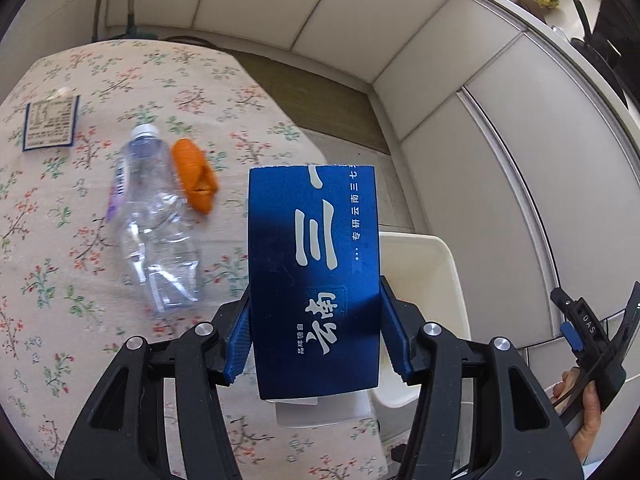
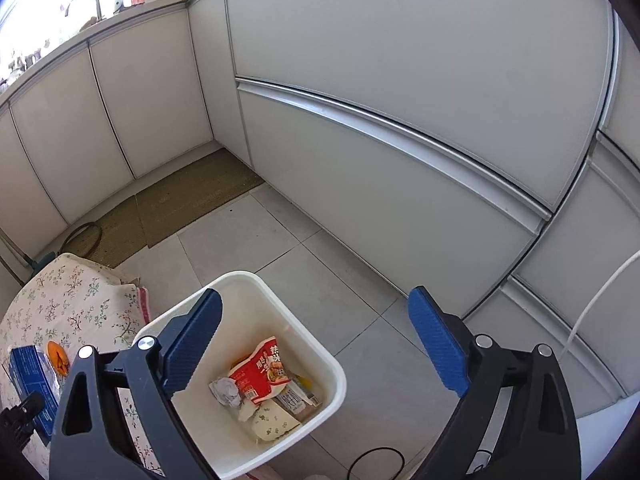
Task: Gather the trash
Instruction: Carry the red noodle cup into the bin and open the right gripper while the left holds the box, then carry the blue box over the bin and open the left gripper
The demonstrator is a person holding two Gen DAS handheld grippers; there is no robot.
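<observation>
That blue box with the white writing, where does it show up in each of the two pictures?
Left wrist view: the blue box fills the centre, clamped in the left gripper.
Right wrist view: it sits small at the lower left edge, above the floral cloth.
Shared landmark: the white bin.
</observation>
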